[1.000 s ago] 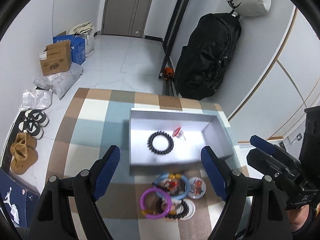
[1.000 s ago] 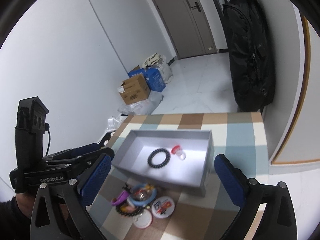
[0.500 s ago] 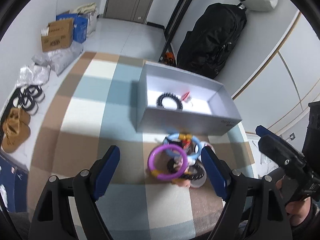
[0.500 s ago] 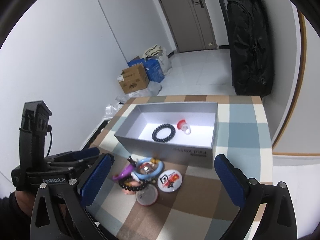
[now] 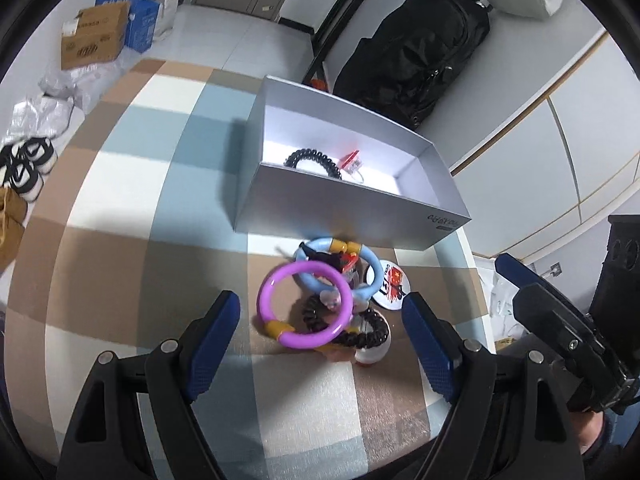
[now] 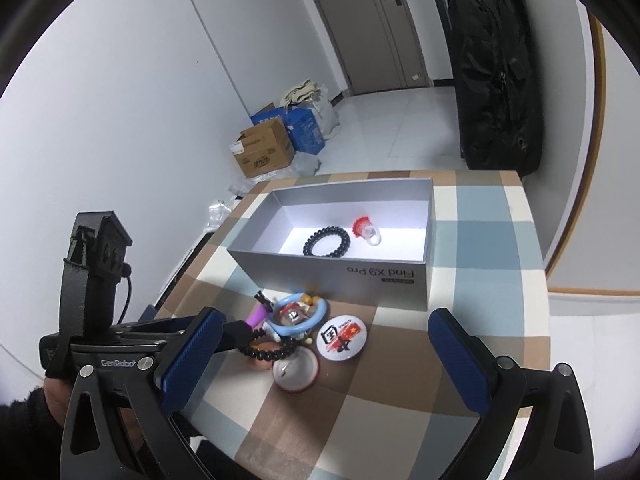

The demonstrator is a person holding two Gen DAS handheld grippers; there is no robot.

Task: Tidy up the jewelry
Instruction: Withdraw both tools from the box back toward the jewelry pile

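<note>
Left claw (image 5: 321, 312) gaping wide, holding nothing, poised over the jewelry pile on the checked tabletop (image 5: 120, 208). Purple bangle (image 5: 306, 306) dead centre between the pads, blue bangle (image 5: 370, 268) overlapping at 1 o'clock, grey box (image 5: 344, 216) at 12 with black bead bracelet (image 5: 312, 159) inside.

Right claw (image 6: 320, 352) spread wide too, empty. Round badge (image 6: 340, 336) just ahead, beads (image 6: 274, 350) at 9 o'clock, box at 12.

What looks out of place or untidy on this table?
Only a black bead bracelet and a red ring lie in the grey box. The rest is a tangled heap in front: purple bangle overlapping blue bangle, beside a round badge.
</note>
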